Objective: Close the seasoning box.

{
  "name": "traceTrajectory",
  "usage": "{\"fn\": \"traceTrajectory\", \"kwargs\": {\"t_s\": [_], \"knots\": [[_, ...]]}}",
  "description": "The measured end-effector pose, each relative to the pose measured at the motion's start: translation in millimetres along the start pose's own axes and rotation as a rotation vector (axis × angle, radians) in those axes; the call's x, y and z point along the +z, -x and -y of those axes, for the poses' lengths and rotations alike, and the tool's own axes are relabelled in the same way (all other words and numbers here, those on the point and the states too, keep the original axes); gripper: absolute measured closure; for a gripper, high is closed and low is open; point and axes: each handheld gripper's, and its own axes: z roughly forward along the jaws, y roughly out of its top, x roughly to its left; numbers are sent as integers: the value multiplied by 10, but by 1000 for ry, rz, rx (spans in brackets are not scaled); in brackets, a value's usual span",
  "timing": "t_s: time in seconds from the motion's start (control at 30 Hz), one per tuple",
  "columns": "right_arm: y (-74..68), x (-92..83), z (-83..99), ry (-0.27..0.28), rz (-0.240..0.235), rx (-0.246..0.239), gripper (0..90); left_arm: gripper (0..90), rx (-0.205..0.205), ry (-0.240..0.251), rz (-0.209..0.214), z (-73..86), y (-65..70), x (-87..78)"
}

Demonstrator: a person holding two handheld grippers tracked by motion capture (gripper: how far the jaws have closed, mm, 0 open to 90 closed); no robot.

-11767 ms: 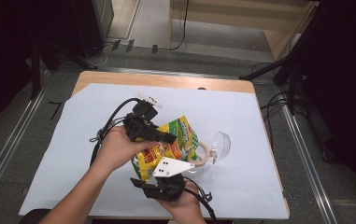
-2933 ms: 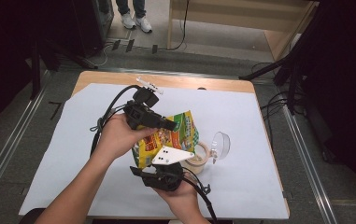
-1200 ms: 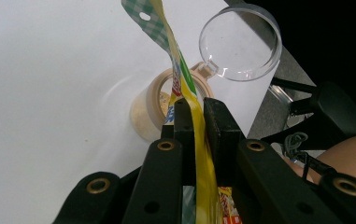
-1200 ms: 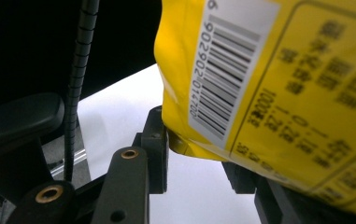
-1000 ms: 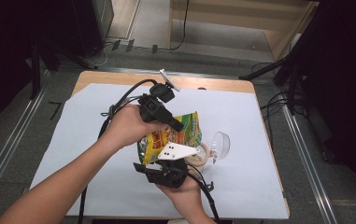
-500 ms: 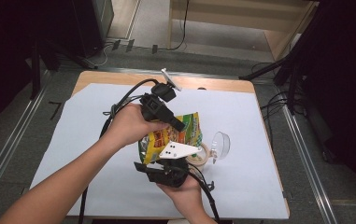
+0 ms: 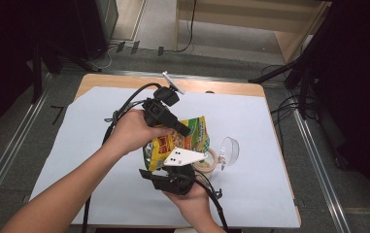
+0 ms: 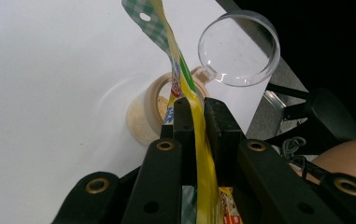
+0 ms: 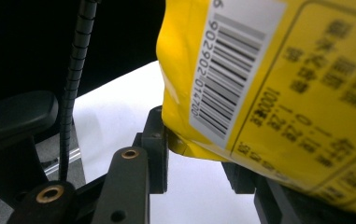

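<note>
A yellow and green food pouch point(image 7: 178, 140) hangs tilted between both grippers above the white-covered table point(image 7: 90, 145). My left gripper point(image 7: 186, 130) is shut on the pouch's thin top edge point(image 8: 185, 79); the black jaws point(image 8: 196, 109) pinch the flat yellow film. My right gripper point(image 7: 175, 167), under its grey plate, holds the pouch's lower end, and the barcode side point(image 9: 231, 70) fills the space between its jaws point(image 9: 196, 154). Just below the pouch stands a small beige tub point(image 8: 150, 112) with pale granules inside, its clear round lid point(image 8: 238, 44) swung open to the side.
The tub point(image 7: 210, 160) and its lid point(image 7: 229, 150) sit right of the grippers. Black cables point(image 7: 124, 104) loop from the left gripper across the sheet. Bare wood point(image 7: 124, 80) edges the far side. Dark stands and floor cables point(image 7: 289, 77) lie beyond the table's right.
Since the oldest frames the left hand has carried the pouch's top a little farther away and to the right. Over the last second nothing has visibly moved.
</note>
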Motion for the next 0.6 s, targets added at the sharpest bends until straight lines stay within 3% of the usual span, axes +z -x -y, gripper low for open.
{"fn": "traceTrajectory", "kwargs": {"t_s": [0.6], "knots": [[10,-6,-2,-3,7,-8,668,840,-5,0,6,-7,-25,9]]}}
